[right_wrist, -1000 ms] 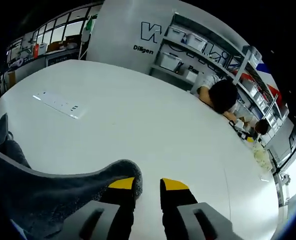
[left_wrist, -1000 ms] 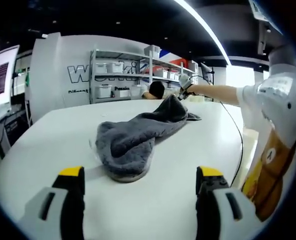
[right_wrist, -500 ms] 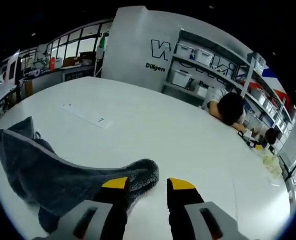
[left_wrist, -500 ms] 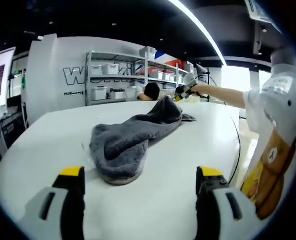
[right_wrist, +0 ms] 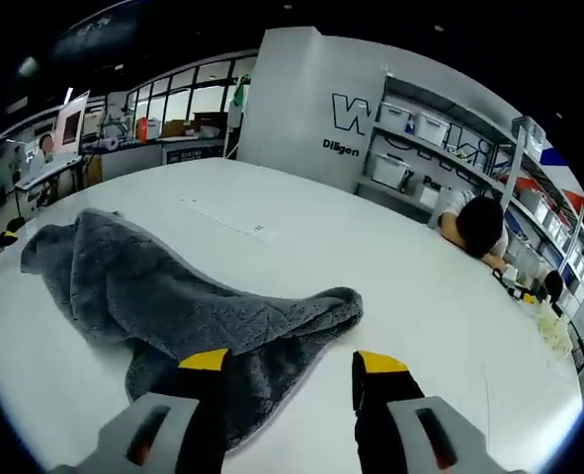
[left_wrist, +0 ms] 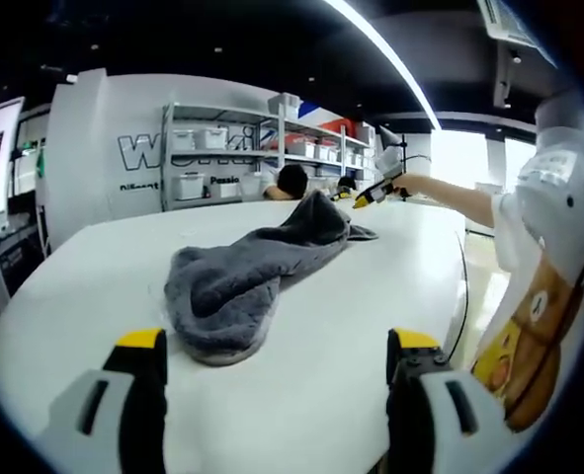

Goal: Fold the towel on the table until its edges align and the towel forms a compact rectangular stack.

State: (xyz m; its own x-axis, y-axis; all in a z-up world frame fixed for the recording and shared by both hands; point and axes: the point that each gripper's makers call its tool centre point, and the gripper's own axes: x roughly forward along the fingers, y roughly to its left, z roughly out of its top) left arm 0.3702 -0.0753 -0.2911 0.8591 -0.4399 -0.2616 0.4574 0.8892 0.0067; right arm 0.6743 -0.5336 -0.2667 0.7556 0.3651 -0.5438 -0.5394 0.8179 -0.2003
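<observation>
A grey fluffy towel point(left_wrist: 234, 281) lies bunched in a long heap across the white round table point(left_wrist: 94, 267). Its far end rises in a hump. My left gripper point(left_wrist: 276, 342) hangs over the near table edge, short of the towel, its jaws wide apart with nothing between them. In the right gripper view the towel point(right_wrist: 163, 296) spreads out below and to the left. My right gripper point(right_wrist: 292, 363) hovers over the towel's near corner point(right_wrist: 336, 308), open and holding nothing. In the left gripper view the right gripper point(left_wrist: 374, 190) shows at the end of the person's outstretched arm, just beyond the hump.
Someone rests their head point(right_wrist: 481, 223) on the table's far side, in front of shelves point(left_wrist: 222, 148) of white bins. A thin white strip point(right_wrist: 227, 217) lies on the table beyond the towel. The person's torso point(left_wrist: 553, 257) stands close at the right edge.
The right gripper's jaws have spread and let go of the towel corner, and that gripper has pulled back from it. The corner now lies on the table. The left gripper stays open.
</observation>
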